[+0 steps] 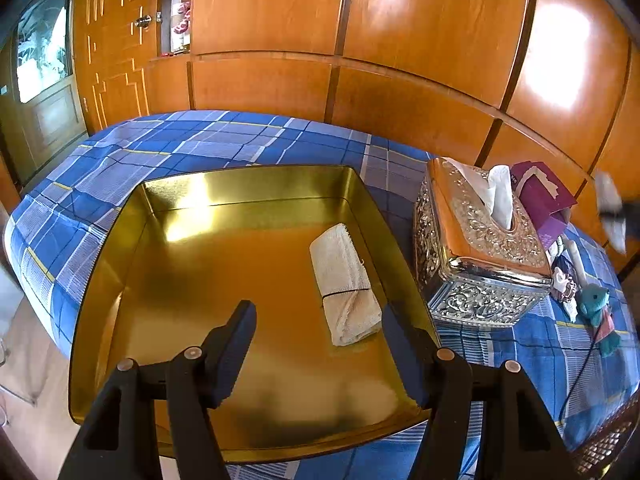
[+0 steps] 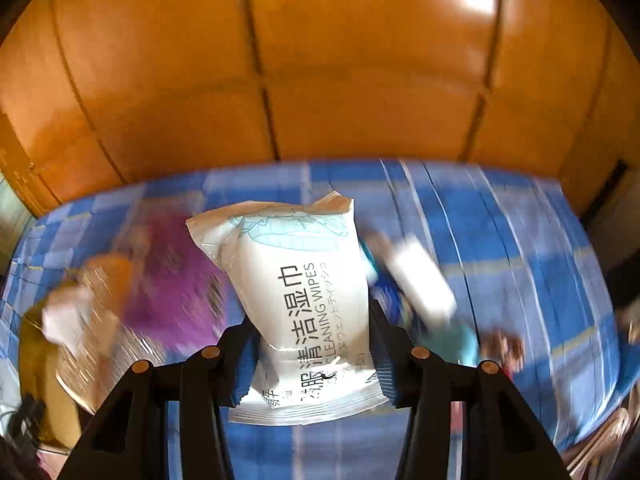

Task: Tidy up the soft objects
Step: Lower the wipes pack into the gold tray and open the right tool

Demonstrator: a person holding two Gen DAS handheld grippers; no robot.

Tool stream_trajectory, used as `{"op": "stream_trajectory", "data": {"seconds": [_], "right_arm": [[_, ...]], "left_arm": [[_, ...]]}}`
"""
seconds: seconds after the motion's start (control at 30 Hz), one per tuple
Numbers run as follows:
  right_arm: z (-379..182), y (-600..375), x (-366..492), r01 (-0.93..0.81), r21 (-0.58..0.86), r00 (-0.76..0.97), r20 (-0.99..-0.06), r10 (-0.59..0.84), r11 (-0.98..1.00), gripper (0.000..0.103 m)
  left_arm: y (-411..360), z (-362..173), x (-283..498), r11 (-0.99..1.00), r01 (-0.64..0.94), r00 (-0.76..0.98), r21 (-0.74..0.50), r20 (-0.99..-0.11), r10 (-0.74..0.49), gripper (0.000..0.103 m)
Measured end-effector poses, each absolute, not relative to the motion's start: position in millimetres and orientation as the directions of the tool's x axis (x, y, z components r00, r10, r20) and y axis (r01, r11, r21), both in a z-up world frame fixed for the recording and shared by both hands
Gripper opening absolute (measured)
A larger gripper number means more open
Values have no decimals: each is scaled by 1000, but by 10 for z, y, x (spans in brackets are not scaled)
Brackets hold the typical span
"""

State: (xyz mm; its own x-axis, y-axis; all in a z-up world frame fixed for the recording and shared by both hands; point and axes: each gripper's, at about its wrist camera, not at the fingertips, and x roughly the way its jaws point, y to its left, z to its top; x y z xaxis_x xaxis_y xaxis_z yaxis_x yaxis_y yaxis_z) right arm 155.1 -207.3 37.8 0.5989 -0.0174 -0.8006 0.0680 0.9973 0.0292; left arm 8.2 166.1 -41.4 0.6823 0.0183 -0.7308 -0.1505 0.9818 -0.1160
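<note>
A gold metal tray (image 1: 256, 192) lies on the blue plaid bed. A rolled white towel (image 1: 344, 284) lies inside it, near its right wall. My left gripper (image 1: 318, 328) is open and empty above the tray's near half, just left of the towel. My right gripper (image 2: 312, 344) is shut on a white pack of cleaning wipes (image 2: 296, 280) and holds it above the bed; the background there is motion-blurred. That pack and gripper show as a blur at the far right of the left wrist view (image 1: 612, 208).
An ornate silver tissue box (image 1: 476, 248) stands right of the tray, a purple carton (image 1: 540, 196) behind it. A teal plush bear (image 1: 598, 312) and small soft items (image 1: 564, 276) lie further right. Wooden wardrobe panels (image 1: 360, 40) back the bed.
</note>
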Motion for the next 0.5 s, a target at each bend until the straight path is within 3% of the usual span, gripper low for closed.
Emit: {"op": "stream_trajectory", "data": {"seconds": [0.17, 0.27, 0.37, 0.5], "right_arm": [[763, -1367, 1725, -175, 62, 667, -726, 164, 983, 49], [811, -813, 1594, -386, 91, 617, -715, 330, 918, 49], [650, -253, 1321, -566, 124, 497, -738, 457, 815, 49], [157, 371, 983, -695, 143, 339, -799, 496, 705, 49]], "left_arm": [[1726, -435, 62, 980, -167, 677, -111, -735, 32, 66], [1823, -443, 56, 975, -191, 672, -110, -739, 48, 66], [2045, -410, 32, 961, -254, 671, -112, -736, 91, 66], [2440, -339, -48, 920, -373, 665, -124, -727, 171, 66]]}}
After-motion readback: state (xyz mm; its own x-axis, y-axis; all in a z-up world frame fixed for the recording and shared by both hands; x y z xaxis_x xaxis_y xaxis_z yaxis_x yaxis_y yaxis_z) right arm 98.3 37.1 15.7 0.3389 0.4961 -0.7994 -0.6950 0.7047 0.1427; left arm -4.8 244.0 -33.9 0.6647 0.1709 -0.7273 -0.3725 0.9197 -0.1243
